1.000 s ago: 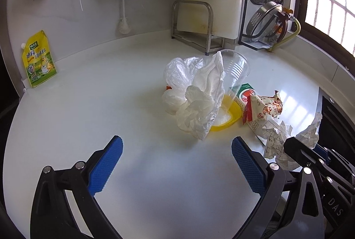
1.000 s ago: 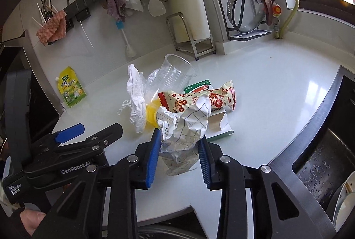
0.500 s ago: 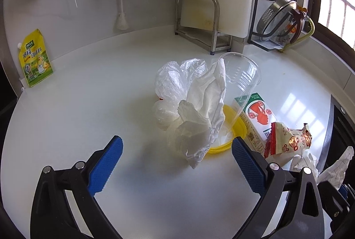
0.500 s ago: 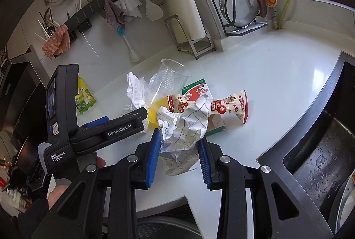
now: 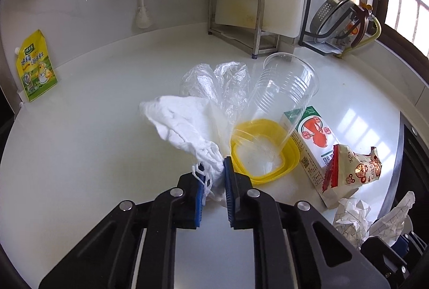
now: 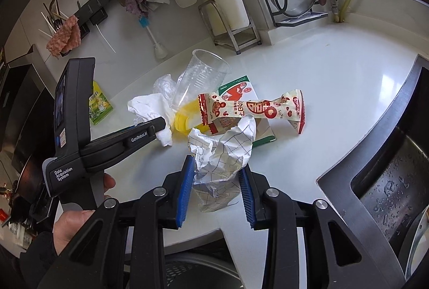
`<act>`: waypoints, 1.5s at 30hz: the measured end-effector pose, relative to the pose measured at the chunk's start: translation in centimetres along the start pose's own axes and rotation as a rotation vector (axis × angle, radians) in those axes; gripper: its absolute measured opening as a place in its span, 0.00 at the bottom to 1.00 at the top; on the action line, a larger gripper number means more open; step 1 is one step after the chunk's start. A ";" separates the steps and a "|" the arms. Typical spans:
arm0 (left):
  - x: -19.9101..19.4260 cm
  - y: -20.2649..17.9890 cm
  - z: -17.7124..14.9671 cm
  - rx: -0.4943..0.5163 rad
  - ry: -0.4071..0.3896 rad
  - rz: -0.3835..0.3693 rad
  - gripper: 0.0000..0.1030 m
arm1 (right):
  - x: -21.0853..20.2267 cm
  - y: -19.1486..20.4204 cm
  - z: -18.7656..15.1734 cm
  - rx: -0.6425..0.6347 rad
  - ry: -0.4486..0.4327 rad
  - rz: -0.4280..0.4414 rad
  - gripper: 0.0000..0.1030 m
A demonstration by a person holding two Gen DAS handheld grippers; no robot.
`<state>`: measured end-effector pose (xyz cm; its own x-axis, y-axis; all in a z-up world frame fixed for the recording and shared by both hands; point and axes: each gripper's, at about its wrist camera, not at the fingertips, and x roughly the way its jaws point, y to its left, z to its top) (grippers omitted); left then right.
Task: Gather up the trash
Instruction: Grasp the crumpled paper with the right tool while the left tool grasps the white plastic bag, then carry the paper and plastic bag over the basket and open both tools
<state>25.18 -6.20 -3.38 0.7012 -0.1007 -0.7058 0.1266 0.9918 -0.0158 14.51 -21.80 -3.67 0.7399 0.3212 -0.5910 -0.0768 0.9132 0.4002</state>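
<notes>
Step in hand: pick-up of two trash items; both are judged already gripped, neither yet carried off.
Left tongs [image 5: 213, 176]: pressed together on the lower end of the white tissue [image 5: 187, 120], at 6 o'clock in the left wrist view; the rest of the tissue is seen fanning up toward 10 o'clock.
Right tongs [image 6: 215, 188]: partly closed, pinching the crumpled grid paper [image 6: 222, 154], at 6 o'clock in the right wrist view.
Trash remaining on the surface [image 5: 93, 106]: clear plastic cup [image 5: 284, 90] tilted, its base in the yellow lid [image 5: 265, 152]; clear plastic bag [image 5: 214, 82] behind the tissue at 12 o'clock; carton [image 5: 313, 138] at 3 o'clock of the lid; snack wrapper [image 6: 252, 109] lying across the carton.
Next move (judgement): both loads are to be lifted clear and taken to a bin; a perforated basket rim is partly visible under the right tongs, but its purpose cannot be confirmed. The tissue touches the lid and cup, so a slow lift is advised to avoid tipping the cup.
Legible writing: "GenRobot.AI" and "Data Acquisition System" on the left device body [image 6: 72, 112]; "LOVE" on the snack wrapper. Text on the yellow pouch [image 5: 36, 66] at 9 o'clock is too small to be read.
</notes>
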 end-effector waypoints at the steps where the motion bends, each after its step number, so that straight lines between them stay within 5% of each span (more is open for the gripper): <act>1: -0.3 0.1 -0.2 0.002 -0.006 0.001 0.11 | -0.1 0.1 0.0 -0.005 0.003 0.001 0.32; 20: -8.3 2.2 -4.9 0.043 -0.044 -0.014 0.09 | -2.8 2.3 -1.7 -0.076 -0.028 0.017 0.32; 35: -15.5 2.7 -12.5 0.115 -0.067 -0.006 0.09 | -8.2 4.7 -8.4 -0.085 -0.068 0.017 0.32; 45: -18.3 2.5 -18.0 0.130 -0.011 -0.044 0.09 | -13.1 4.9 -13.1 -0.015 -0.060 -0.010 0.32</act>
<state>0.03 -0.46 -3.23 0.7005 -0.1455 -0.6986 0.2471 0.9679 0.0461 -4.36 -18.27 -3.16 0.7792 0.2966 -0.5522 -0.0785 0.9202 0.3835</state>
